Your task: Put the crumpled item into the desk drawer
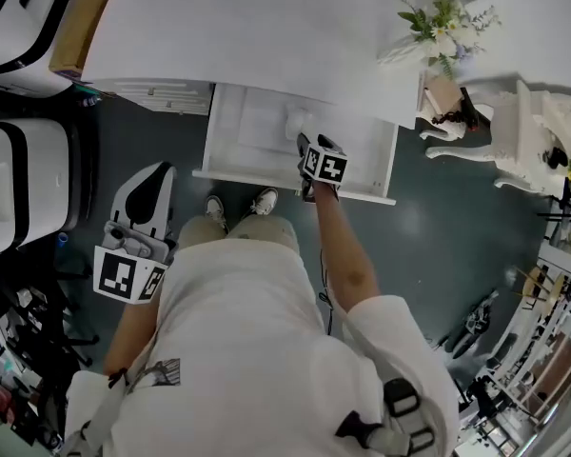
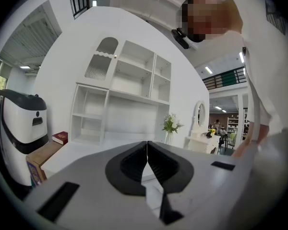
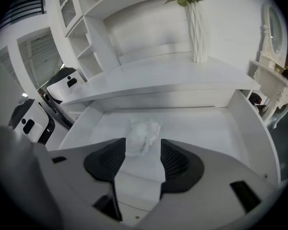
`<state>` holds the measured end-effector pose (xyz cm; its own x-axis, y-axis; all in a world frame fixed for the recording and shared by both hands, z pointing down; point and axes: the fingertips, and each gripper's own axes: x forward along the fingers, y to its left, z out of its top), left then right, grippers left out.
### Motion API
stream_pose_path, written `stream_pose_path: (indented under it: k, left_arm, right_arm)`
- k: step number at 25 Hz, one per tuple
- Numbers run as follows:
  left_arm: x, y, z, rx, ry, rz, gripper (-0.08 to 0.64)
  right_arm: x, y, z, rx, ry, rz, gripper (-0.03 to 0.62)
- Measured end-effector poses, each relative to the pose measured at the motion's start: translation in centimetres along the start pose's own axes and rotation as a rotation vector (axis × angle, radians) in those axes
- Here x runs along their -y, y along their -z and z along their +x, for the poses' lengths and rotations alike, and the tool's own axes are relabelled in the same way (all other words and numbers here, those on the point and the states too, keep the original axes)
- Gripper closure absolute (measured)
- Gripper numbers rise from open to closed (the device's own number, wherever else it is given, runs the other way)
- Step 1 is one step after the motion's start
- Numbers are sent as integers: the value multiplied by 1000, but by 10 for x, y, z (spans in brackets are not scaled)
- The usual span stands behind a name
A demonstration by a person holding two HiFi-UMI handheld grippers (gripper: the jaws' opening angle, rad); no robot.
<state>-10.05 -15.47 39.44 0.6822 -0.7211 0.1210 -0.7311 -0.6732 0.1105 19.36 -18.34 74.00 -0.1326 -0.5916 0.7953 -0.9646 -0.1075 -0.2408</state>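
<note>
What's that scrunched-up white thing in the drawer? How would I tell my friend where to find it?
Find the big white desk with its drawer pulled open below the tabletop. Inside, on the drawer's floor, sits the crumpled item, just ahead of the right gripper and its open jaws. It is the only thing visible in there, a lumpy, wrinkled white wad on smooth flat panels.

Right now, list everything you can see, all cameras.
desk: 1, white, straight ahead
desk drawer: 1, white, pulled out under the desk
crumpled item: 1, white, inside the open desk drawer
vase of flowers: 1, white and green, desk's right end
book: 1, red, desk's left end
cardboard box: 1, brown, left of desk
dressing table: 1, white, far right
left gripper: 1, grey, shut, empty, at person's left side
right gripper: 1, grey, open over the drawer, crumpled item at its tips, ungripped
</note>
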Motion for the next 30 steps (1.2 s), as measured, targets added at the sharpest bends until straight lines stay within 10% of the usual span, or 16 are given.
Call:
stream_pose_path:
  k: [17,30]
  left_arm:
    - [-4,-17,-15,98,207,-5,543]
    - [-31,-17,-32,148,220,0,543]
  right_arm:
    - [-25,19,-99,153,96,77,470]
    - [-58,31,-131,234,82,165,581]
